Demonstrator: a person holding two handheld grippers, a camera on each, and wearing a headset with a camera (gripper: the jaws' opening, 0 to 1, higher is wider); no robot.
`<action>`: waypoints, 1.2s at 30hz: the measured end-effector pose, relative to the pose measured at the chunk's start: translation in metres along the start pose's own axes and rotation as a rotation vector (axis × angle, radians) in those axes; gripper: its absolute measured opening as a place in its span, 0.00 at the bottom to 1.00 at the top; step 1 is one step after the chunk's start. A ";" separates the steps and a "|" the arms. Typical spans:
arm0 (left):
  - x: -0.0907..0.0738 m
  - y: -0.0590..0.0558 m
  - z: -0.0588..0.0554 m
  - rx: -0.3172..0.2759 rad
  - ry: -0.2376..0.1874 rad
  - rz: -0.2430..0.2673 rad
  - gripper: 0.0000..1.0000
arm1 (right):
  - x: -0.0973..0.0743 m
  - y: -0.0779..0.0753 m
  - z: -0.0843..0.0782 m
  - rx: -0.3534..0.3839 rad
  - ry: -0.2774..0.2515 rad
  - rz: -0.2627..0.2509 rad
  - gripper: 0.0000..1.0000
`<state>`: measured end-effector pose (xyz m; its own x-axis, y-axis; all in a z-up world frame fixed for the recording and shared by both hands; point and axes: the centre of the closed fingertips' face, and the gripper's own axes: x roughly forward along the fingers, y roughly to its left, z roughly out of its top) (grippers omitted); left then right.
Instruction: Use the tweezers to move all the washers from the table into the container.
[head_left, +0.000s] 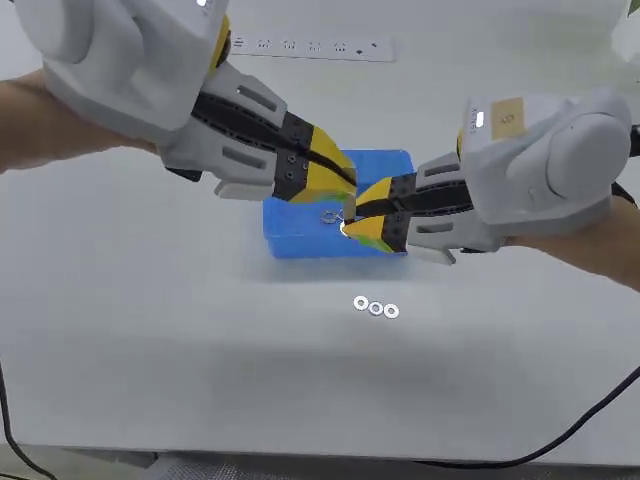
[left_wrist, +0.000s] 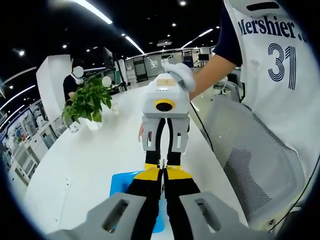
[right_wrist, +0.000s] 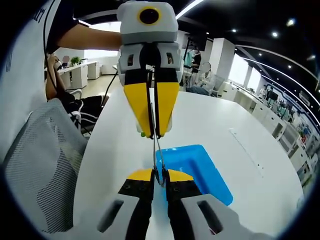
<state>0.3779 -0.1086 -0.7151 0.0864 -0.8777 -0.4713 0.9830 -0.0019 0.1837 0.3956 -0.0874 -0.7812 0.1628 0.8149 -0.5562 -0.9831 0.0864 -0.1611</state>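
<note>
In the head view, the left gripper (head_left: 345, 185) is reaching in from the upper left and the right gripper (head_left: 358, 222) from the right, their tips meeting over the blue container (head_left: 310, 243), where some washers are lying inside. Three washers (head_left: 375, 308) are sitting in a row on the white table (head_left: 200, 340), just in front of the container. In the right gripper view, the fingers are closing on the tweezers (right_wrist: 156, 150), which are running up into the narrow slit between the left gripper's fingers, also pinching them; the container is lying just beyond to the right. In the left gripper view, its fingers are pressing nearly together, facing the right gripper above the container's corner, with a potted plant (left_wrist: 87, 102) standing farther along the table.
</note>
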 end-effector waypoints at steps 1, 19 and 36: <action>-0.001 0.002 0.000 0.003 0.002 -0.001 0.05 | 0.001 -0.002 0.001 -0.002 0.001 -0.004 0.10; 0.006 0.027 -0.009 0.037 0.008 0.008 0.05 | 0.012 -0.037 -0.009 0.017 0.015 -0.045 0.10; 0.022 0.052 -0.056 -0.053 0.015 0.032 0.05 | 0.042 -0.048 -0.040 0.068 0.062 -0.006 0.10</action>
<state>0.4400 -0.1015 -0.7645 0.1196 -0.8697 -0.4790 0.9869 0.0515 0.1529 0.4530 -0.0803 -0.8291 0.1716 0.7772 -0.6054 -0.9852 0.1320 -0.1098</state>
